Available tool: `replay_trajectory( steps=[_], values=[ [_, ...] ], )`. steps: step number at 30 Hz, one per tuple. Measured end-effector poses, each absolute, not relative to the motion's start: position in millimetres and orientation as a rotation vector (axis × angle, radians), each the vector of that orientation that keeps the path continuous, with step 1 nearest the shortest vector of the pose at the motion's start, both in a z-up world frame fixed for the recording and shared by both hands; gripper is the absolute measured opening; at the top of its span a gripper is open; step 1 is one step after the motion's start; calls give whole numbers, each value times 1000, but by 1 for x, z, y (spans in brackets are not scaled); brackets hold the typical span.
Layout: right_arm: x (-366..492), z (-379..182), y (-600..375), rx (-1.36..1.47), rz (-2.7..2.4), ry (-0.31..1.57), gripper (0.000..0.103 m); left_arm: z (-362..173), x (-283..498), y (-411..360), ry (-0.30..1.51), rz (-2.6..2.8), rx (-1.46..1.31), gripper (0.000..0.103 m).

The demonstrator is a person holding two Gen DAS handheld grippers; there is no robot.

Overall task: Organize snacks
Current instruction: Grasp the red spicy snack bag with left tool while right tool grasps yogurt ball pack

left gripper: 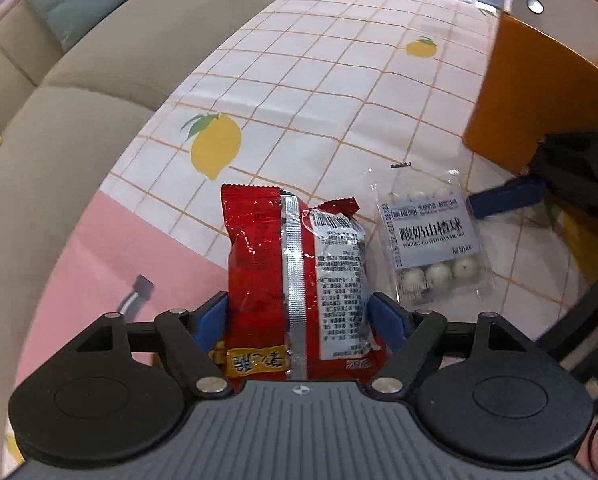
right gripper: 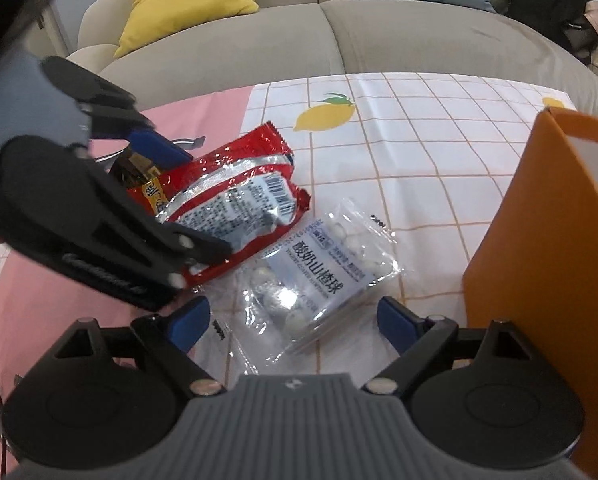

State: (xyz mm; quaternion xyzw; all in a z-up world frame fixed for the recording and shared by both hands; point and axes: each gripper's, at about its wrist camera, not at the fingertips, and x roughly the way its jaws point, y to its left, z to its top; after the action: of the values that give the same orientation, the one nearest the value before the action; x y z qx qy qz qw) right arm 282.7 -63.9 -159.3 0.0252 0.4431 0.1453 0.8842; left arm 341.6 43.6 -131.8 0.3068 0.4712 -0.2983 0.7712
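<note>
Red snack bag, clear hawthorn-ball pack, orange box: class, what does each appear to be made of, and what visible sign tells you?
Red snack bag: glossy metallised plastic film, judging by its crinkles, glints and silver seam.
Hawthorn-ball pack: clear plastic; the white balls show through and glare spots it.
Orange box: probably matte card or board, with flat panels and a pale inner face.

snack bag (left gripper: 295,280) left of hawthorn pack (left gripper: 431,240) (touching), box (left gripper: 539,92) right

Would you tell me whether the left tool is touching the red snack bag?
Touching: the left wrist view shows the left tool with both blue fingers pressed against the red snack bag.
</note>
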Motion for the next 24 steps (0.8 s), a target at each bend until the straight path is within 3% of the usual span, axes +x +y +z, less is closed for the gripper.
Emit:
replay_trajectory(
  steps=[5, 12, 15, 24],
  values=[
    [280, -157, -62, 32, 299, 910, 70, -130, 335, 41, 1019, -570, 609, 83],
    [273, -151, -57, 8, 321, 921, 47, -119, 314, 35, 1039, -396, 549, 82],
    [269, -148, -56, 6, 329, 922, 27, -110, 301, 41, 1026, -313, 502, 82],
    [239, -141, -46, -5, 445, 969, 11, -83, 230, 84, 1042, -159, 225, 82]
  ],
)
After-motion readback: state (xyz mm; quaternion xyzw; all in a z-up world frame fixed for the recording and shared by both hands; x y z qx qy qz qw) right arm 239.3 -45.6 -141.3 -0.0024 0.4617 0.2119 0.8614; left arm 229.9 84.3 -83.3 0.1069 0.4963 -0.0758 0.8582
